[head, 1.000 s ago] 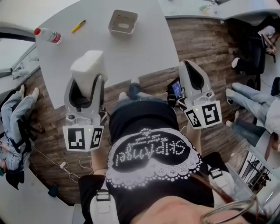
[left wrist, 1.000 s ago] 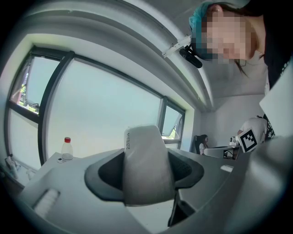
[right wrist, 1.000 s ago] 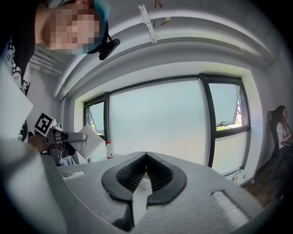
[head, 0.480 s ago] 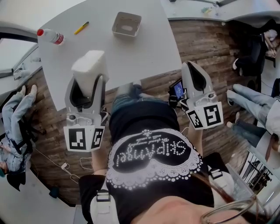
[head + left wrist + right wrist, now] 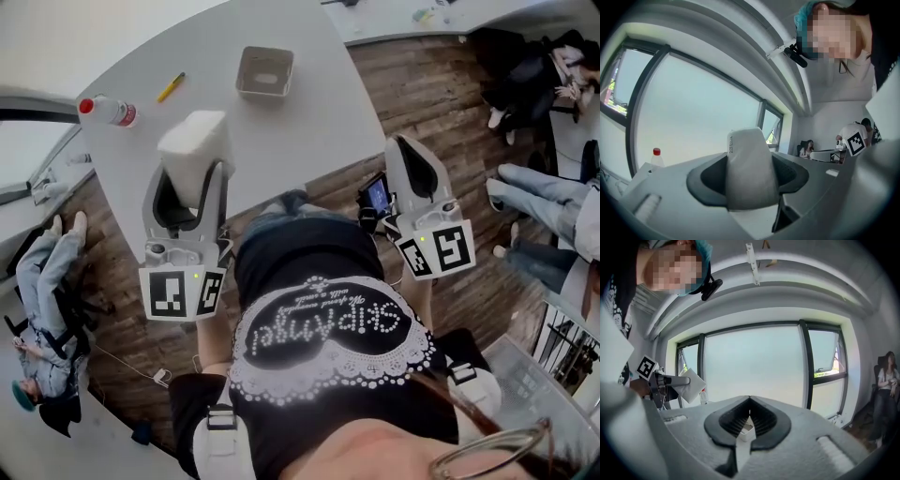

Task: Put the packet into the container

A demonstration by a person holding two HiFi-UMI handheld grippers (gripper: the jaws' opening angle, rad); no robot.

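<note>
The smooth, pale grey bench (image 5: 309, 122) has rounded corners, and the container (image 5: 263, 71) stands toward its far side with bare surface all round it. The left tool (image 5: 191, 173) is nearer than the container and to its left, over the bench's near edge. It grips the packet (image 5: 194, 145), a soft, white, pillow-shaped pouch that stands up above the dark pads. The right tool (image 5: 408, 145), clenched on nothing, hangs nearer than the container and to its right, past the bench edge and over the plank floor (image 5: 441, 84). The container is a shallow, square, grey tray; a pale patch inside cannot be made out. A clear, red-capped bottle (image 5: 111, 110) lies left of the container, and a yellow pen (image 5: 170, 86) lies between the two.
</note>
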